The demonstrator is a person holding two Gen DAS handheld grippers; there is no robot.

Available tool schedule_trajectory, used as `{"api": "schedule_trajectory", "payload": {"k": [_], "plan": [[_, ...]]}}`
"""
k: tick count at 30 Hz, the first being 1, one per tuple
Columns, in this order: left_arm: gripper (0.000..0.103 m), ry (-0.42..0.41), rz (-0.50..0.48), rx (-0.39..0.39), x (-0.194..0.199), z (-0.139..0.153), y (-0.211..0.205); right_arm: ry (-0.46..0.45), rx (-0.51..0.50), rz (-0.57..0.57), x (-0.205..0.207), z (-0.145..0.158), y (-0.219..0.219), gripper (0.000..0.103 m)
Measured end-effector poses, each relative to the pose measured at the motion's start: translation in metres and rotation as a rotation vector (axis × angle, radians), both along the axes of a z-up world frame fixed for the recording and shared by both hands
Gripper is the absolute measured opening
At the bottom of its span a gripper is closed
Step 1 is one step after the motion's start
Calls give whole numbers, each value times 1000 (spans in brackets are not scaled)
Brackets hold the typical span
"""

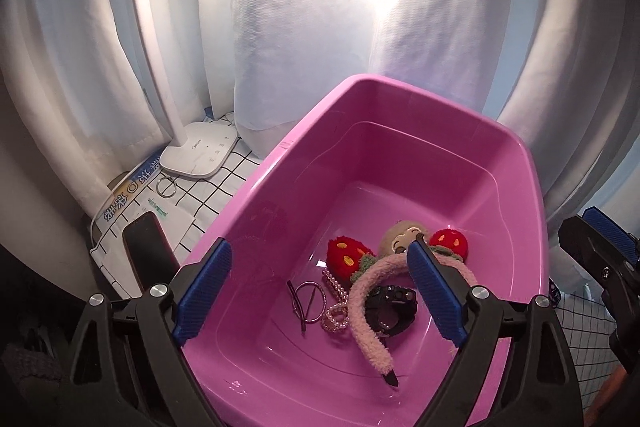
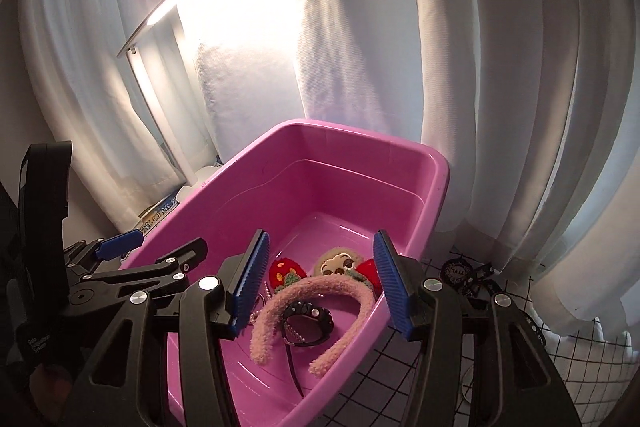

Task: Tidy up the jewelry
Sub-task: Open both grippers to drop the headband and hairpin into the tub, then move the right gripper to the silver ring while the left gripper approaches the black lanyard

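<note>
Pink plastic tub (image 1: 280,163), walls glossy, holding most of the lot at its near end.

Contents, as we count them: fuzzy pink headband (image 1: 370,311) with two red strawberry plushes and a small face; black wristwatch (image 1: 394,307) lying under the band's arch; pearl string (image 1: 334,307) at the watch's 9 o'clock; metal ring (image 1: 310,301) and dark hairpin (image 1: 298,307) further toward 9.

Left gripper (image 1: 320,291): spread wide, holding nothing, hovering over the pile. Right gripper (image 2: 320,283): likewise spread and empty, above the tub's near end.

Step in hand, by our judgement: gathering pieces into the tub, with both claws free between picks. The next move calls for reaching outside the tub to fetch a stray piece.

Left view only: a second metal ring (image 1: 166,186) on the checked cloth (image 1: 224,187) at the tub's 9 o'clock, just beside the white lamp base (image 1: 200,155), near a dark phone (image 1: 146,247).

Right view only: dark round trinkets (image 2: 458,273) on the cloth at the tub's 3 o'clock, too small for us to identify.
</note>
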State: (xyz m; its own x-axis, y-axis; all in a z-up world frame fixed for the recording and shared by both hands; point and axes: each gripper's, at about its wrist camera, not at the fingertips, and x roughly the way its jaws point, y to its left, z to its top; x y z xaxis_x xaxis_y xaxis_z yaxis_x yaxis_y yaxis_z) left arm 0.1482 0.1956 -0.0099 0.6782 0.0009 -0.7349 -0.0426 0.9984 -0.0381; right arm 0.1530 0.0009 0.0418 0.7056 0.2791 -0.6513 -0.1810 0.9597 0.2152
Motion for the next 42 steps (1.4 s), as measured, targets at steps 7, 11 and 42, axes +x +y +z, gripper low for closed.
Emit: {"api": "schedule_trajectory", "payload": {"k": [7,11,42], "plan": [[88,-14,-91,-26,-32,9,-53,-17,28,-97,-56,-10,-74,53],[88,-12,-169,-51,-51,11,-96,35,14,-187,-84,-28,-131,53],[88,55,-134,5,-42,-45,-221,348,-9,-36,-56,-223,-161,53]]}}
